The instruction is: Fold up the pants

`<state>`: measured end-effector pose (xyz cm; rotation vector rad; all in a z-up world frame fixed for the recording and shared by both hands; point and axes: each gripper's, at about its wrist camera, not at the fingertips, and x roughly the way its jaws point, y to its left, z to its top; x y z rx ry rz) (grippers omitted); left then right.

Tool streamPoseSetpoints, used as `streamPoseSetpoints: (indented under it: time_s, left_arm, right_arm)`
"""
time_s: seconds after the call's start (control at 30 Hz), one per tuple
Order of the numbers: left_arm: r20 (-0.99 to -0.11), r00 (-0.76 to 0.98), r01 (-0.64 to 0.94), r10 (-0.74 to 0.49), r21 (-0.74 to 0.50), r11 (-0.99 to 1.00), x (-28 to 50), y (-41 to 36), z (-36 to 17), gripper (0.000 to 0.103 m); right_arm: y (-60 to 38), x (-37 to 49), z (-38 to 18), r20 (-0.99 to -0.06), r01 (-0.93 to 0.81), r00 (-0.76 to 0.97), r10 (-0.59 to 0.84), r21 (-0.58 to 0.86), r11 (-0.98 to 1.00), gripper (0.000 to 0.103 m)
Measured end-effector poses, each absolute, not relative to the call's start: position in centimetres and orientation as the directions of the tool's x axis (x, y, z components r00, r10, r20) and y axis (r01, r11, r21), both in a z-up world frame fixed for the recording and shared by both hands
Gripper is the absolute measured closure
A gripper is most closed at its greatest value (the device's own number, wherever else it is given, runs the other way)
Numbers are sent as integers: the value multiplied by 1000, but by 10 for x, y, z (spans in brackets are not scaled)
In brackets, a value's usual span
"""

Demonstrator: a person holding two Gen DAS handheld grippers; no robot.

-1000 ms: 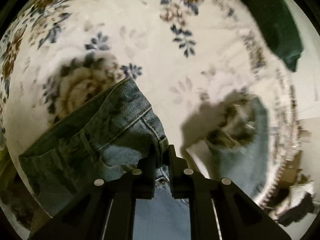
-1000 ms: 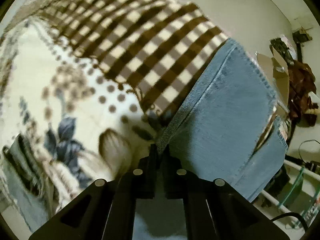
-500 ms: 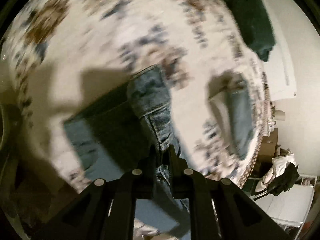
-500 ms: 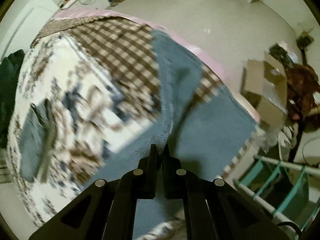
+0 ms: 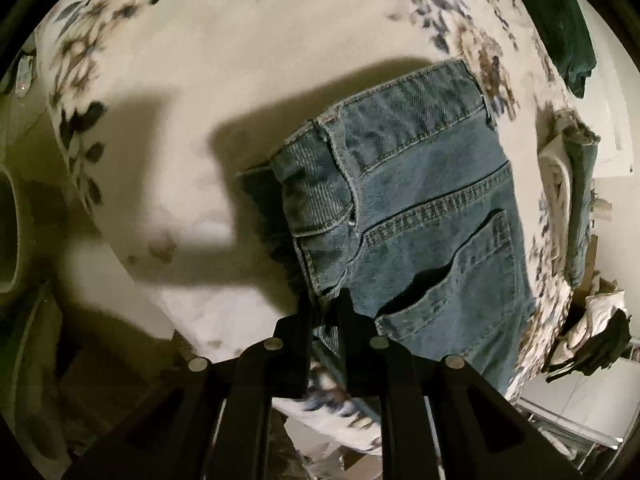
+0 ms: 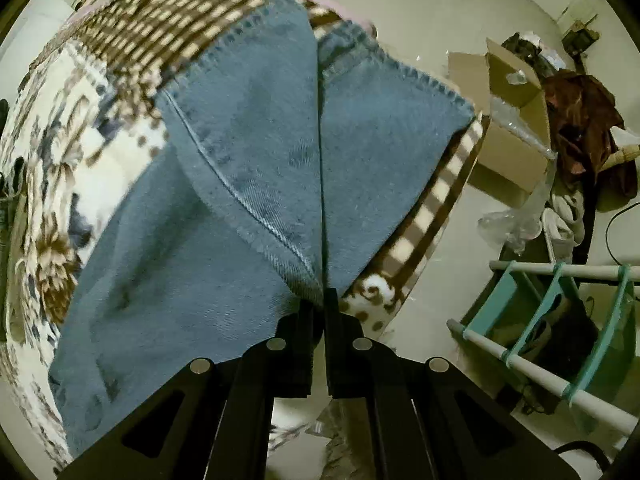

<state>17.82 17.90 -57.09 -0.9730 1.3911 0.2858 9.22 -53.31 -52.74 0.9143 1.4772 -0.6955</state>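
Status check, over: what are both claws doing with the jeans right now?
Left claw pinching waist end of blue denim jeans, jaws just easing. Right claw shut on jeans' leg hems. Jeans draped over floral bedspread; nothing blocking.

Both grippers have swung the jeans (image 5: pixel 420 216) across the floral blanket (image 5: pixel 248 60), waistband now spread flat.

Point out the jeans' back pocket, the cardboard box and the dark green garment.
back pocket (image 5: pixel 460 276), left wrist view, on the denim just below its gaping opening.
cardboard box (image 6: pixel 516 152), right wrist view, on its side wall.
dark green garment (image 5: pixel 560 20), left wrist view, on its middle folds.
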Motion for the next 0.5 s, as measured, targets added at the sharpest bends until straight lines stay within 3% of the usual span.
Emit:
streamPoseSetpoints:
  time_s: [0.03,0.07,0.1,0.17,0.27,0.33,0.37,0.4,0.5]
  left_arm:
    - [-912,210,-690,-353,-394,607,177,179,-568,88]
    - [-922,197,-681,-333,-373,630,177,177,-560,85]
    - [-932,182,-672,-313,-350,653,179,173,-552,85]
    - [-952,184,-637,-245,-305,708,182,163,-529,84]
    - [-961,234,-564,-146,-256,785,185,141,-493,69]
    - [-957,273,-512,-97,-229,828,193,118,-474,46]
    - [-953,289,-484,-88,-225,846,197,106,-467,29]
    - [-948,308,-438,-78,-213,873,204,85,-461,22]
    - [-951,296,-335,-87,-188,923,219,35,-466,21]
  right_arm:
    - [-536,87,-531,-985,853,10,173,99,513,95]
    - [-537,85,-533,-982,849,2,186,100,520,80]
    - [-540,81,-532,-981,838,-15,192,92,538,59]
    - [-545,75,-522,-986,811,-15,164,84,579,33]
    - [-545,79,-497,-998,724,5,56,42,689,26]
    - [-541,90,-486,-998,661,56,2,38,750,21]
    - [-537,102,-484,-996,613,81,-37,21,790,19]
    - [-532,113,-485,-994,583,92,-55,9,812,18]
    - [-520,156,-502,-988,484,116,-100,-32,874,18]
